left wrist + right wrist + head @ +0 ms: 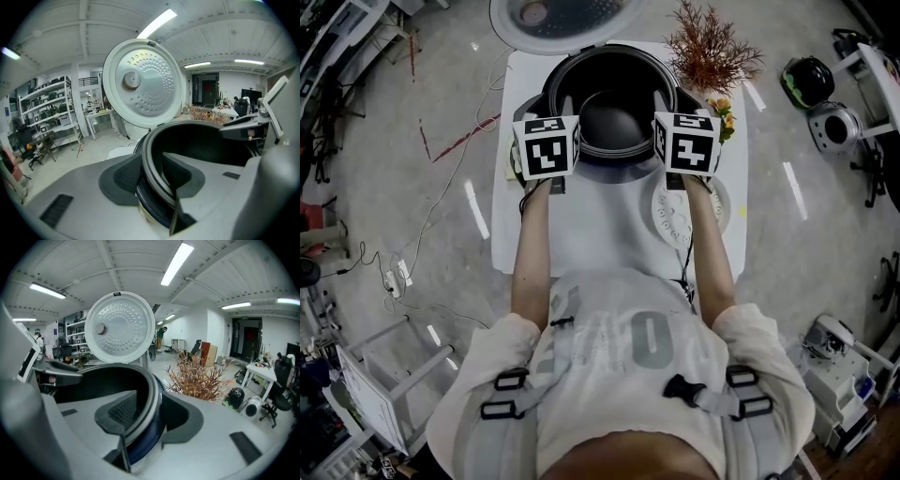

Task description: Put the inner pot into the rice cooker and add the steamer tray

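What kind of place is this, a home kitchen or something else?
Probably a lab or workshop, not a kitchen: equipment-stocked shelving, loose cables on a bare floor, and office chairs.

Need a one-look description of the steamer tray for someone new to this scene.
Find the white table with the open black cooker on it. The steamer tray lies on the tabletop at the cooker's right, toward the person. It is a flat white disc with holes, loose on the table, unlike the cooker's raised lid.
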{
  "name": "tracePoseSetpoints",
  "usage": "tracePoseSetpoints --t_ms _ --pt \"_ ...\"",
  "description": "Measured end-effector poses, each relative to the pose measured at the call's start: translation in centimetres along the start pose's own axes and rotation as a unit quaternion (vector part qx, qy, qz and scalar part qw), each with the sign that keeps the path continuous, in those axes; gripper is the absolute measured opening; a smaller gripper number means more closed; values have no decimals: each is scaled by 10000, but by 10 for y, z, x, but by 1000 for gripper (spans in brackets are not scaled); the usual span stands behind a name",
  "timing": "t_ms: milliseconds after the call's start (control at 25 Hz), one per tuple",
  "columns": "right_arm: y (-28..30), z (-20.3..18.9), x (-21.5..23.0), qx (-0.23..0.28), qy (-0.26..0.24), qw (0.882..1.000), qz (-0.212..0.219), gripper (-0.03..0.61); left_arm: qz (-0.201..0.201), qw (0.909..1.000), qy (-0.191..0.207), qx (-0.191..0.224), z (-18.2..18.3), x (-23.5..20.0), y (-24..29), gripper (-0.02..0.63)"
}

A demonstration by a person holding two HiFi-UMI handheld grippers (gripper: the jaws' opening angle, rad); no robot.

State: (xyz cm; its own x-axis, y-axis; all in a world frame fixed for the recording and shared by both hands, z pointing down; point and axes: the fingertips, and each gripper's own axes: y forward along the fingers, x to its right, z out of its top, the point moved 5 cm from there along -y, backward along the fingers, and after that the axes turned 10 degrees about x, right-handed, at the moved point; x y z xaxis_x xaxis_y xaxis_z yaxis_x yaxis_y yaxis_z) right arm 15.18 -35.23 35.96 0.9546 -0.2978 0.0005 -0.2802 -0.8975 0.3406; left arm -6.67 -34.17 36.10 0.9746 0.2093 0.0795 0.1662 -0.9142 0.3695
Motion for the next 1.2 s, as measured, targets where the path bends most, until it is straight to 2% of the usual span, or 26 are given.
tracePoseSetpoints --t_ms 40,120,320,600,840,960,1040,1120,1200 --pt "-1 0 0 50 -100 9999 -12 190 -8 10000 54 42 0 1 0 149" --pt "-2 -1 1 136 -188 9997 13 198 -74 9998 86 131 0 4 0 207" --pt "-4 -3 3 175 -145 9997 105 225 -109 9998 16 175 -1 7 -1 238" --pt "-17 9 5 392 -152 9991 58 225 -4 9986 -95 524 16 1 -16 247" --pt "-47 22 4 609 -472 9969 -146 227 -38 9958 -197 897 33 1 -42 247" --pt "-68 24 8 674 -483 9962 -278 227 -198 9936 -242 1084 41 11 -57 247" --pt "-80 23 12 693 -513 9957 -344 227 -365 9901 -430 1289 47 19 -69 247" --pt "-97 16 20 667 -504 9956 -419 227 -646 9841 -724 1488 51 35 -84 247" --pt "-115 8 28 656 -491 9953 -522 227 -943 9795 -829 1577 52 56 -97 247"
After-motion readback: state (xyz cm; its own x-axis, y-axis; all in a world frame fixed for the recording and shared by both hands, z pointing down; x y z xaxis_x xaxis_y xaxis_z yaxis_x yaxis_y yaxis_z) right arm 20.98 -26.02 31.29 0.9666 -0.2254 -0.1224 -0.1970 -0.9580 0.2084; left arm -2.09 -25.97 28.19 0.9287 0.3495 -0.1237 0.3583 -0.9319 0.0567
